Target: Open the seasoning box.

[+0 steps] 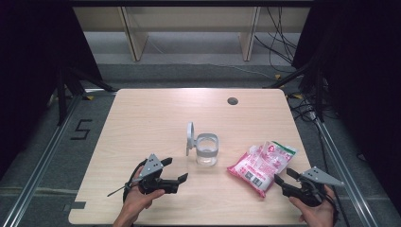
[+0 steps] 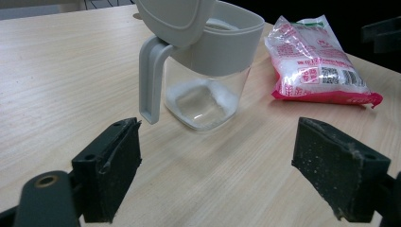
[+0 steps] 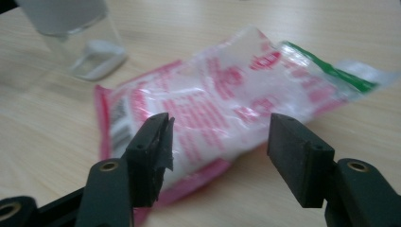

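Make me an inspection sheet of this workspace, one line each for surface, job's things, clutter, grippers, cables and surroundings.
Surface: light wooden table, with a round grommet hole near the far edge.
Job's things: pink and white bag lying flat; clear jar with its grey lid flipped up and a little white powder at the bottom.
Clutter: nothing seen.
Grippers: left hand-held gripper open, pointed at the jar; right hand-held gripper open, at the bag's near end, nothing between its jaws.
Cables: black cables on the floor at the far right.
Surroundings: dark curtains on both sides, wooden furniture legs behind, floor mark 5.
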### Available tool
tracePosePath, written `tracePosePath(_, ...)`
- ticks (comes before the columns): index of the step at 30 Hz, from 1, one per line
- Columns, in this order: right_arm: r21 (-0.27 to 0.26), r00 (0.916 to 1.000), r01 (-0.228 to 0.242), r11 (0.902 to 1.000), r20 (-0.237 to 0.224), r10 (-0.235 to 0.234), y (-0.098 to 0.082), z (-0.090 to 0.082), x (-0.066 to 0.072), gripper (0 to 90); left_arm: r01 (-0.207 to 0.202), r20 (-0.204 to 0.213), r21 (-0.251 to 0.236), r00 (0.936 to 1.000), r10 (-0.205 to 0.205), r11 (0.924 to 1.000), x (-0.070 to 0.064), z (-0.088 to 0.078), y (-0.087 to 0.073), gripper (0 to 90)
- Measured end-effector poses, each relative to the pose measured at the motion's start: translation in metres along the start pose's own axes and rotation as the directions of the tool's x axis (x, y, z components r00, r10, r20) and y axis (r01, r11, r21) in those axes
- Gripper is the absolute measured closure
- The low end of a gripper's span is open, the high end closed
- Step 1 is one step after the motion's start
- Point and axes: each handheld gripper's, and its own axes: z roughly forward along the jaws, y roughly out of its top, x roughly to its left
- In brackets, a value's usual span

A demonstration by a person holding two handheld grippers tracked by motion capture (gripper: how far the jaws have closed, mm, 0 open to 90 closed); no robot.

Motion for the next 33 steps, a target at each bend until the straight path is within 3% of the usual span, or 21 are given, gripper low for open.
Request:
tracePosePath(1, 0.011, 0.9994, -0.034, 0.9994, 0.012, 0.034, -0.003, 0.001, -0.006, 40.3, 0.024, -0.003, 0.002, 0.9997, -0.024, 0.9997, -0.001, 0.0, 0.0, 15.3)
tracePosePath(2, 0.0, 0.9997, -0.02, 0.9998, 0.011, 0.02, -0.003, 0.002, -0.016, 39.6, 0.02, -0.002, 0.002, 0.9998, -0.02, 0.9998, -0.001, 0.0, 0.001, 15.3)
tracePosePath(4, -0.01, 0.9945, -0.104, 0.9945, 0.004, 0.104, -0.005, 0.004, -0.024, 36.9, 0.026, 0.002, -0.002, 0.9997, -0.026, 0.9997, -0.002, 0.0, -0.001, 15.3)
tracePosePath(5, 0.007, 0.9922, -0.125, 0.9922, 0.006, 0.124, -0.005, 0.004, -0.026, 36.2, -0.004, 0.01, 0.004, 0.9999, 0.004, 1.0, 0.0, 0.0, -0.001, 15.4)
tracePosePath(8, 0.004, 0.9935, -0.112, 0.9937, -0.016, 0.112, -0.005, 0.012, -0.036, 34.8, 0.024, 0.004, 0.003, 0.9997, -0.024, 0.9997, -0.002, 0.001, 0.0, 15.4)
tracePosePath(11, -0.002, 0.9884, -0.151, 0.9886, -0.018, 0.15, -0.002, 0.022, -0.036, 31.6, 0.007, 0.005, 0.016, 1.0, -0.007, 0.9998, -0.003, 0.001, -0.001, 15.4)
tracePosePath(12, 0.001, 0.9891, -0.146, 0.9892, -0.018, 0.146, 0.0, 0.024, -0.038, 30.9, -0.018, 0.011, 0.014, 0.9998, 0.017, 0.9997, -0.001, 0.001, 0.0, 15.4)
tracePosePath(13, -0.016, 0.9882, -0.151, 0.9885, -0.029, 0.15, 0.0, 0.029, -0.04, 30.9, -0.002, 0.014, 0.004, 0.9999, 0.002, 1.0, -0.002, 0.001, 0.001, 15.4)
tracePosePath(15, 0.006, 0.9816, -0.184, 0.983, -0.052, 0.184, 0.002, 0.036, -0.041, 29.2, 0.023, 0.002, 0.001, 0.9997, -0.023, 0.9997, -0.002, -0.001, 0.001, 15.4)
tracePosePath(17, 0.023, 0.9862, -0.156, 0.9875, -0.052, 0.157, 0.002, 0.044, -0.044, 28.2, 0.031, 0.002, -0.007, 0.9995, -0.031, 0.9995, -0.001, -0.001, 0.001, 15.4)
tracePosePath(18, 0.055, 0.9786, -0.194, 0.9794, -0.058, 0.197, 0.004, 0.047, -0.041, 28.1, 0.028, -0.004, -0.002, 0.9996, -0.028, 0.9996, 0.0, -0.002, 0.001, 15.4)
tracePosePath(20, 0.071, 0.9766, -0.207, 0.9757, -0.044, 0.211, 0.005, 0.053, -0.041, 29.5, 0.027, -0.003, -0.005, 0.9996, -0.027, 0.9996, 0.0, -0.002, 0.001, 15.5)
tracePosePath(22, 0.04, 0.9769, -0.201, 0.9787, -0.064, 0.204, 0.005, 0.058, -0.044, 31.2, 0.032, -0.005, -0.014, 0.9995, -0.032, 0.9994, -0.002, -0.002, 0.001, 15.5)
tracePosePath(23, 0.05, 0.9728, -0.222, 0.9737, -0.055, 0.225, 0.005, 0.059, -0.042, 32.8, 0.024, -0.005, -0.009, 0.9997, -0.024, 0.9997, -0.001, -0.002, 0.001, 15.5)
tracePosePath(25, 0.044, 0.9744, -0.216, 0.9754, -0.054, 0.218, 0.006, 0.063, -0.042, 35.2, 0.033, 0.002, -0.018, 0.9994, -0.033, 0.9993, -0.001, -0.002, 0.002, 15.5)
tracePosePath(27, 0.043, 0.9843, -0.169, 0.9846, -0.043, 0.171, 0.006, 0.065, -0.045, 36.6, 0.021, -0.005, -0.006, 0.9998, -0.021, 0.9998, -0.001, -0.003, 0.002, 15.5)
tracePosePath(28, 0.061, 0.9719, -0.228, 0.9718, -0.045, 0.231, 0.007, 0.066, -0.041, 37.1, 0.021, -0.008, -0.004, 0.9997, -0.021, 0.9998, -0.001, -0.003, 0.002, 15.5)
tracePosePath(29, 0.057, 0.9672, -0.245, 0.9677, -0.052, 0.248, 0.007, 0.068, -0.04, 38.1, 0.021, 0.0, -0.006, 0.9998, -0.021, 0.9998, -0.001, -0.002, 0.001, 15.5)
tracePosePath(30, 0.046, 0.9792, -0.189, 0.981, -0.068, 0.191, 0.007, 0.07, -0.046, 39.0, 0.021, -0.009, 0.002, 0.9997, -0.021, 0.9998, -0.001, -0.003, 0.001, 15.5)
tracePosePath(31, 0.081, 0.9707, -0.233, 0.9692, -0.042, 0.236, 0.008, 0.069, -0.043, 40.2, 0.021, 0.0, -0.003, 0.9998, -0.021, 0.9998, -0.001, -0.002, 0.001, 15.5)
tracePosePath(33, 0.072, 0.9625, -0.262, 0.9624, -0.054, 0.266, 0.008, 0.073, -0.042, 45.6, 0.027, 0.003, -0.008, 0.9996, -0.027, 0.9996, -0.001, -0.001, 0.001, 15.5)
